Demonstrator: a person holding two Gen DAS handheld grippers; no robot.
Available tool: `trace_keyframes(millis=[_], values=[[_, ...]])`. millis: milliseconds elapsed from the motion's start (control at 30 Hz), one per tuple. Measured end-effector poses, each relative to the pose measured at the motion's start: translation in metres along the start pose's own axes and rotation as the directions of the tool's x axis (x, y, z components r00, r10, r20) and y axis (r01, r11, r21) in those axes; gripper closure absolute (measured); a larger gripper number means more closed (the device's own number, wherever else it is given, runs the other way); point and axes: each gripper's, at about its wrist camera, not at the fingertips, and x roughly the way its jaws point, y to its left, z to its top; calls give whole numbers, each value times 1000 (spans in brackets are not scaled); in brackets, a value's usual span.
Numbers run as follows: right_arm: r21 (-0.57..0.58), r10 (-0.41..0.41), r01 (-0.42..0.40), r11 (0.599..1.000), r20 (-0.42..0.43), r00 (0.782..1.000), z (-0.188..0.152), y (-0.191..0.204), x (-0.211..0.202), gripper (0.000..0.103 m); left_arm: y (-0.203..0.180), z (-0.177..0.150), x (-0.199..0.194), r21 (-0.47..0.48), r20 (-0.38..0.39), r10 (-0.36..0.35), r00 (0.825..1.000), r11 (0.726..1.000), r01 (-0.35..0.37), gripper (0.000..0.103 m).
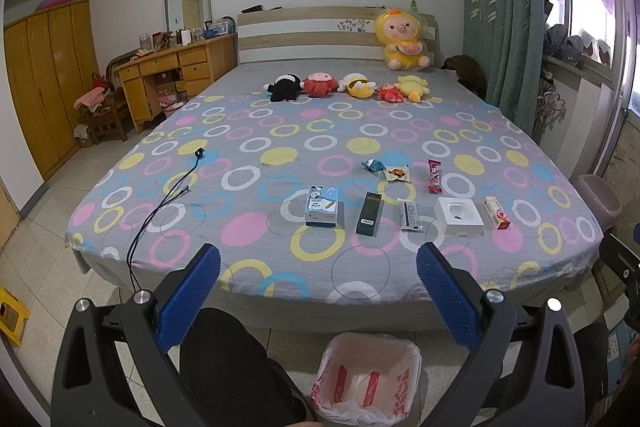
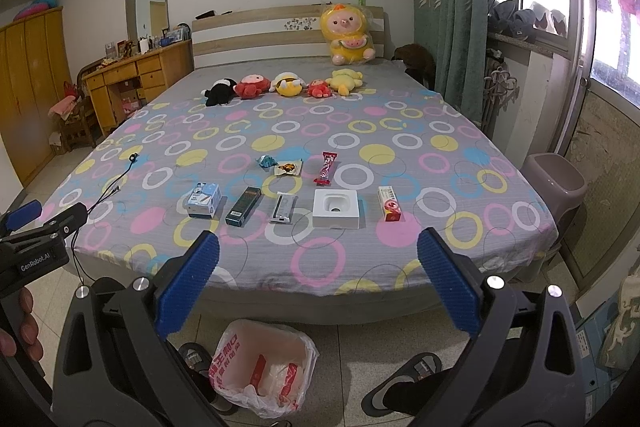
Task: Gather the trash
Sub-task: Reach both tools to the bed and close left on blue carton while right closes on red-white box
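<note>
Lettering "GenRobot.AI" is readable on the black body of the left claw (image 2: 24, 217), seen from the right wrist. Both claws, left (image 1: 318, 269) and right (image 2: 318, 265), stand wide apart, holding nothing, with ribbed blue pads. Cardboard boxes and crinkled wrappers (image 2: 326, 169) lie on the ring-patterned bed (image 2: 360, 267). The plastic-lined bin (image 2: 264, 367) stands on the tile floor below.
</note>
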Motion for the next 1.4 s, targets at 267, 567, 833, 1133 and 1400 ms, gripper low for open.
trace_keyframes(millis=[267,567,833,1133,1400], values=[[5,0,0,1000,-19,1000,7,-11,7,6,27,-3,7,-4,-15,7,1000,1000,-7,7],[-9,-52,52,999,-8,999,47,-39,22,6,29,22,44,-4,-51,-6,999,1000,6,7],[-39,-68,64,997,-97,993,89,-61,85,6,29,49,118,-32,-142,-43,989,999,39,7],[-99,-109,85,991,-266,958,106,-78,214,6,24,59,237,-49,-333,-44,942,998,29,7],[-40,-80,70,997,-429,900,93,-98,323,6,10,55,329,9,-469,15,883,1000,-12,7]])
